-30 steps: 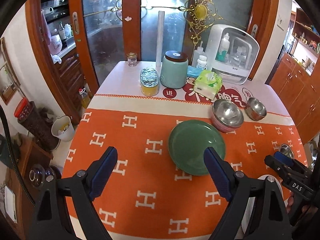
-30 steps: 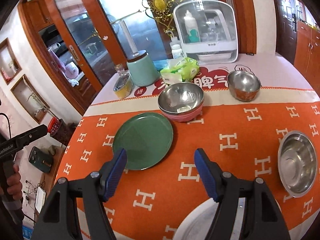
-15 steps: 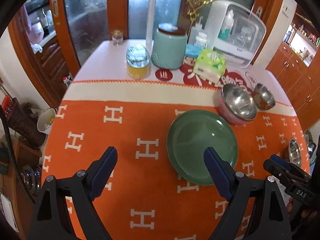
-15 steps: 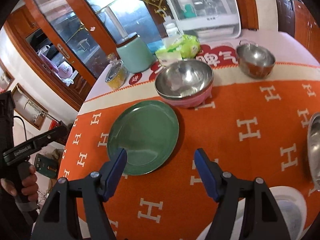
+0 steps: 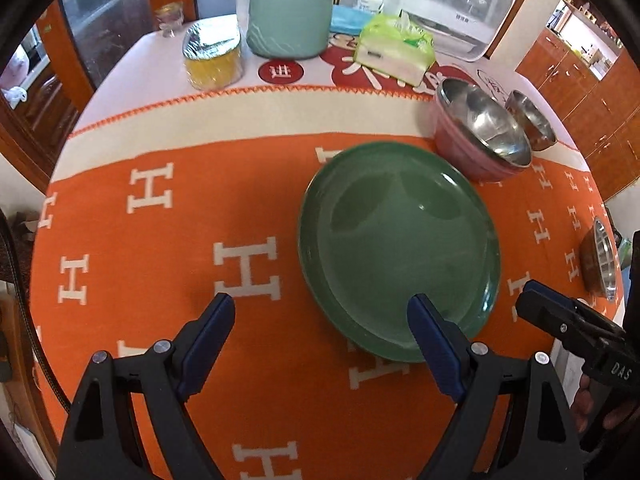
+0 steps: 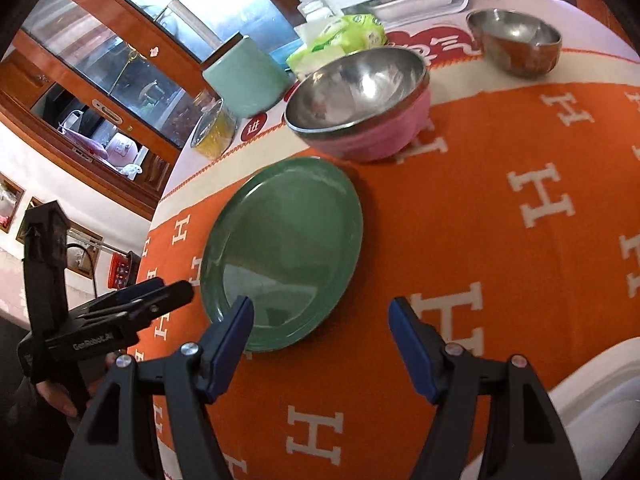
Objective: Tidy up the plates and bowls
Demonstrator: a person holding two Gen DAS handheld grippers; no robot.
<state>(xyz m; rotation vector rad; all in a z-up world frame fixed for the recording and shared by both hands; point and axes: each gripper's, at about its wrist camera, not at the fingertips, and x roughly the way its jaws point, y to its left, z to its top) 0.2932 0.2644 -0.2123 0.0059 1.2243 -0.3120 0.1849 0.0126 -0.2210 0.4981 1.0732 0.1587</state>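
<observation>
A green plate (image 5: 400, 248) (image 6: 284, 256) lies flat on the orange cloth. Behind it stands a pink bowl lined with steel (image 5: 480, 132) (image 6: 360, 104), and a smaller steel bowl (image 5: 530, 120) (image 6: 516, 40) further back. Another steel bowl (image 5: 602, 260) sits at the right table edge. A white plate (image 6: 600, 412) shows at the lower right. My left gripper (image 5: 320, 316) (image 6: 160, 292) is open above the plate's near left rim, holding nothing. My right gripper (image 6: 320, 320) (image 5: 536, 300) is open over the plate's near right rim, also with nothing in it.
At the back of the table stand a teal jar (image 5: 290, 12), a yellow container with a foil lid (image 5: 212, 56), a green tissue pack (image 5: 396, 48) and a white appliance (image 5: 460, 4). Wooden cabinets ring the table.
Both grippers have come down and tipped toward the table, so the green plate now looms larger and closer. Their jaws stayed at the same width.
</observation>
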